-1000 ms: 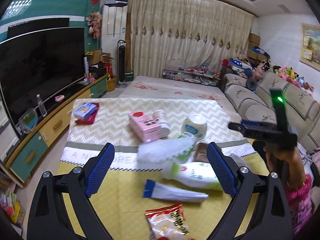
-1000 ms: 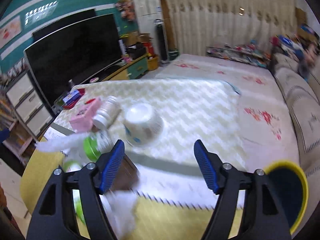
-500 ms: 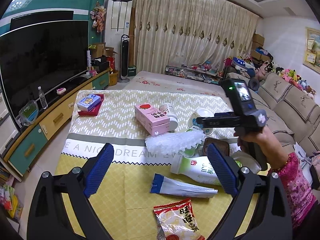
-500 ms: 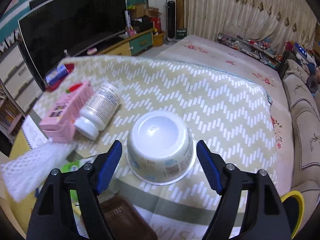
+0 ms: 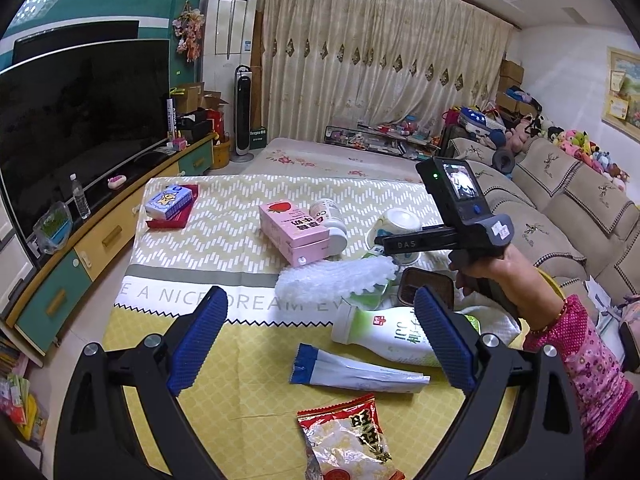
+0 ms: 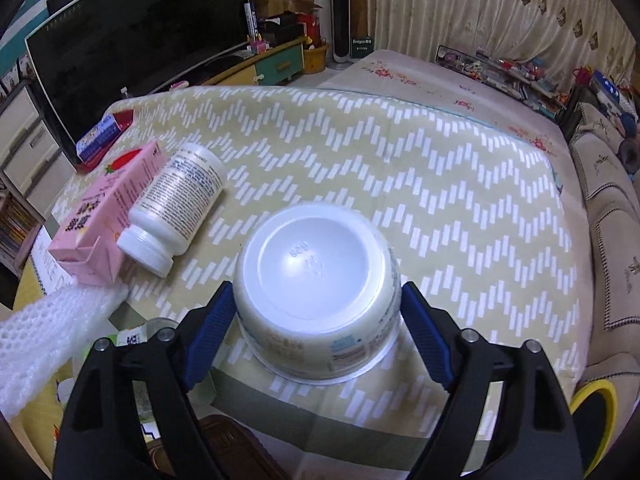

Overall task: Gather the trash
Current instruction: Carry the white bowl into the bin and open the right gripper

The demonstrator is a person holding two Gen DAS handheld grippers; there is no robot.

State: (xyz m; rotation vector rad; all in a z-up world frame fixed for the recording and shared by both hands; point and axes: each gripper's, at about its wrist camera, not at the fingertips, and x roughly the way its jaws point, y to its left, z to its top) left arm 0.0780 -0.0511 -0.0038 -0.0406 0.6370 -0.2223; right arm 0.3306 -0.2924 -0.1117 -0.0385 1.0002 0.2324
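A white plastic bowl (image 6: 316,264) stands upside down on the patterned tablecloth (image 6: 440,200). My right gripper (image 6: 316,292) has come down around the bowl. Its blue pads flank the bowl's sides while the jaws are opening, and I see no firm press. In the left wrist view a hand (image 5: 500,276) holds that gripper over the bowl (image 5: 396,224). My left gripper (image 5: 320,300) hovers open above the table with nothing between its fingers. Below it lie a white foam net (image 5: 336,280), a green-white drink bottle (image 5: 384,336), a blue-white wrapper (image 5: 356,372) and a red snack bag (image 5: 348,440).
A pink milk carton (image 6: 104,216) and a white pill bottle (image 6: 176,204) lie left of the bowl. A brown tray (image 5: 424,288) sits by the foam net. A tissue pack (image 5: 168,200) rests at the far left corner. A yellow-rimmed bin (image 6: 592,412) stands beside the sofa (image 5: 560,216).
My right gripper swung in and came down over the upturned bowl, its jaws spreading to either side of it. The left gripper stayed almost still.
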